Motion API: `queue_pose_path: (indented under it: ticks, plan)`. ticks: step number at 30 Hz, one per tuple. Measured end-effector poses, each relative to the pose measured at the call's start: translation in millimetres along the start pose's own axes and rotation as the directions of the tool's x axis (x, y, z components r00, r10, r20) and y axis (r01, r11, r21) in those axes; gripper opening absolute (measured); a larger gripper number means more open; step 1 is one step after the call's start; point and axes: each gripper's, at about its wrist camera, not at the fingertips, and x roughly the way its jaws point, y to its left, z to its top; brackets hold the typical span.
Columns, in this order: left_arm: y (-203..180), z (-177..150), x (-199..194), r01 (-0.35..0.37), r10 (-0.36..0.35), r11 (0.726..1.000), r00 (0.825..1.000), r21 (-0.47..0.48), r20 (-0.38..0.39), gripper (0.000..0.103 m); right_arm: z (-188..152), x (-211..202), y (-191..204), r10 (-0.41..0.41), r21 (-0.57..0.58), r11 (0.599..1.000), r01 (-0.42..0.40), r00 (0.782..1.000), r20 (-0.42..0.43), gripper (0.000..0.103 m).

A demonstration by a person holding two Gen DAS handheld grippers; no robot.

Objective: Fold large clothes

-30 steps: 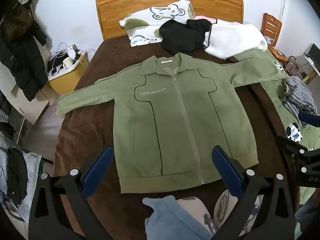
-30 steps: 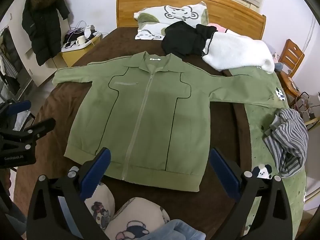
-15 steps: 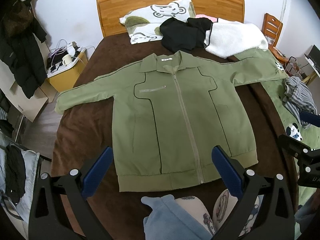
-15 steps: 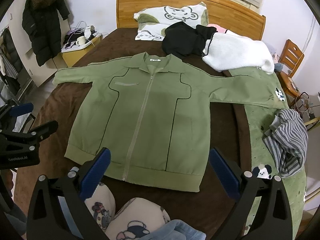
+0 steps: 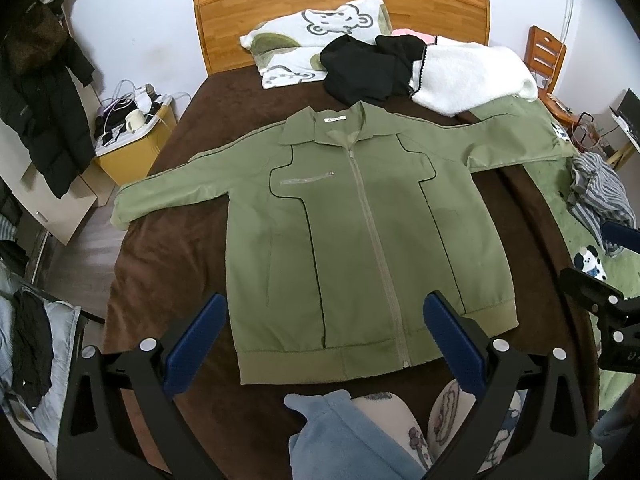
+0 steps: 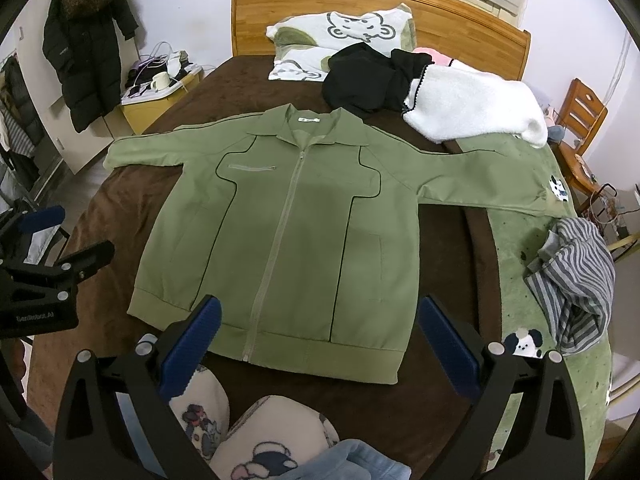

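Smooth green jacket [image 5: 360,232] spread flat on plush brown blanket [image 5: 168,248].

Your left gripper [image 5: 324,332] hangs above the near edge of the bed, its 2 blue-padded fingers [image 5: 196,344] spread wide with nothing between them. Ahead of you the green jacket [image 5: 360,232] lies flat and face up on the brown bedspread [image 5: 168,264], zipped, collar toward the wooden headboard [image 5: 340,4], both sleeves stretched out to the sides. Its ribbed hem sits just beyond your fingertips. Beyond the collar lie a black garment [image 5: 364,72], a white fleece [image 5: 472,76] and a bear-print pillow [image 5: 320,40]. Your right gripper [image 5: 608,308] shows at the right edge, near a striped garment [image 5: 600,200]. Patterned trouser knees [image 5: 400,428] fill the bottom.
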Motion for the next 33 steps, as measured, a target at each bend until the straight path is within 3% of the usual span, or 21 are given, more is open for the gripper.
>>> queue_pose_path:
  ticks: [33]
  plan:
    - [0.2, -0.6, 4.1, 0.008, -0.008, 1.000, 1.000, 0.006, -0.005, 0.097, -3.5, 6.1, 1.8, 0.000, 0.010, 1.000, 0.000, 1.000, 0.004, 0.097]
